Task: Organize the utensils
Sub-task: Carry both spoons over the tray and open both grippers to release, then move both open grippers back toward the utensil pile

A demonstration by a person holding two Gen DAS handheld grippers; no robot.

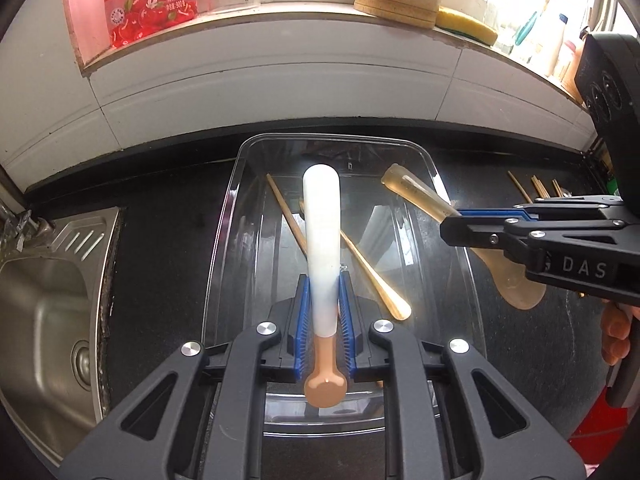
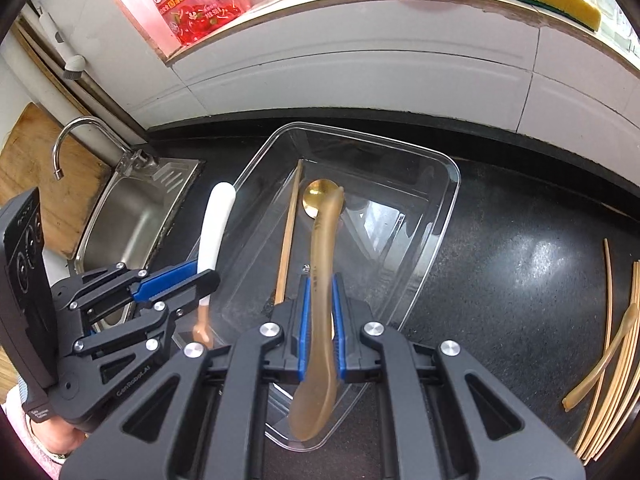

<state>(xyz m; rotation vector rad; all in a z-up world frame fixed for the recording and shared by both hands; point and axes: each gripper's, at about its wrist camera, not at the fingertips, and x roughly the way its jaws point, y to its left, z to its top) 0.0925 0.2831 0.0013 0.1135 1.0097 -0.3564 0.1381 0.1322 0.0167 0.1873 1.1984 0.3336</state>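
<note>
A clear glossy plastic rectangular tray point(image 1: 460, 248) is seen ahead of the hand-held gripper point(image 1: 325, 312), on a polished black speckled stone worktop point(image 2: 520, 264), beside a brushed stainless-steel sink point(image 1: 44, 292).

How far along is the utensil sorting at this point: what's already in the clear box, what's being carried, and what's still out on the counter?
Done: a wooden chopstick and a gold spoon already lie in the clear box.
In hand: the left gripper is shut on a white-handled spoon, the right gripper on a translucent amber spoon, both over the box.
Left: another amber spoon and a bundle of chopsticks still lie on the black counter.
</note>
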